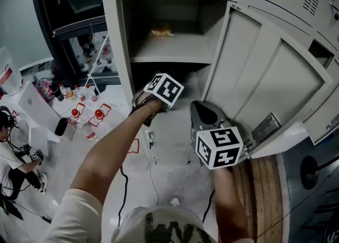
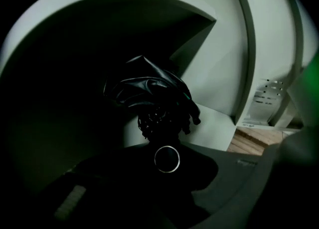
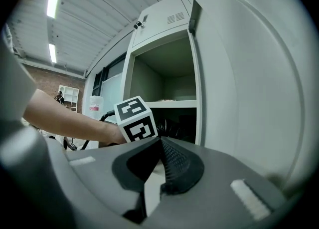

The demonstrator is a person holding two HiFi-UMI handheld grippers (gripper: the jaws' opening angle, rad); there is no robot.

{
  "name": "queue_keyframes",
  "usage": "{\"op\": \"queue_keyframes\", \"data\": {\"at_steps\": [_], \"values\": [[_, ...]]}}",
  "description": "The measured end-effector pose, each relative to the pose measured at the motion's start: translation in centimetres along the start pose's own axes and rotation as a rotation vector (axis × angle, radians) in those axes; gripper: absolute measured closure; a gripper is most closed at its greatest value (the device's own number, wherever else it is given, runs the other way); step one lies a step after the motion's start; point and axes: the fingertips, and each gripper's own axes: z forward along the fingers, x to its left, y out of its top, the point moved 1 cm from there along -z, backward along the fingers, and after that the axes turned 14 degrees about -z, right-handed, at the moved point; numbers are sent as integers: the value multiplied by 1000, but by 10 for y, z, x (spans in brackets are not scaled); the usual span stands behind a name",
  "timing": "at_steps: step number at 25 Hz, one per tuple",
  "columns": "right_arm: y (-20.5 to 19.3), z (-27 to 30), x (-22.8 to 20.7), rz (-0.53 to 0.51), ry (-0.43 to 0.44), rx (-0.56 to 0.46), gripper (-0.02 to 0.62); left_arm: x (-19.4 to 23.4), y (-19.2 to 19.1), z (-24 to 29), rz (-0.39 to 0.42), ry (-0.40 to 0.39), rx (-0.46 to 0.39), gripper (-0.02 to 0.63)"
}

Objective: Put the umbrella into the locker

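Observation:
The grey locker (image 1: 175, 51) stands open, its door (image 1: 265, 78) swung out to the right. My left gripper (image 1: 159, 99) reaches into the dark lower compartment under the shelf. In the left gripper view a black folded umbrella (image 2: 149, 91) sticks out ahead of the jaws into the compartment, and my left gripper (image 2: 167, 143) is shut on its near end, by a silver ring (image 2: 167, 159). My right gripper (image 1: 204, 114) hovers beside the door's inner face. In the right gripper view its jaws meet at the tip (image 3: 159, 140), shut with nothing between them, with the left gripper's marker cube (image 3: 134, 119) just ahead.
A small yellow thing (image 1: 160, 31) lies on the upper shelf. On the floor at the left stand several red-capped bottles (image 1: 87, 115), and a person (image 1: 13, 157) sits near them. Cables (image 1: 151, 178) run over the floor. A round wooden top (image 1: 265, 183) is at the lower right.

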Motion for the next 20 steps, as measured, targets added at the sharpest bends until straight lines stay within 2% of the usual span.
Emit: {"op": "queue_keyframes", "data": {"at_steps": [9,20], "values": [[-6,23,-9,26,22,2,598,20,17,33,31,67,24,495],[-10,37,-15,10,40,8,598,38,25,59,135,154,71,483]]}}
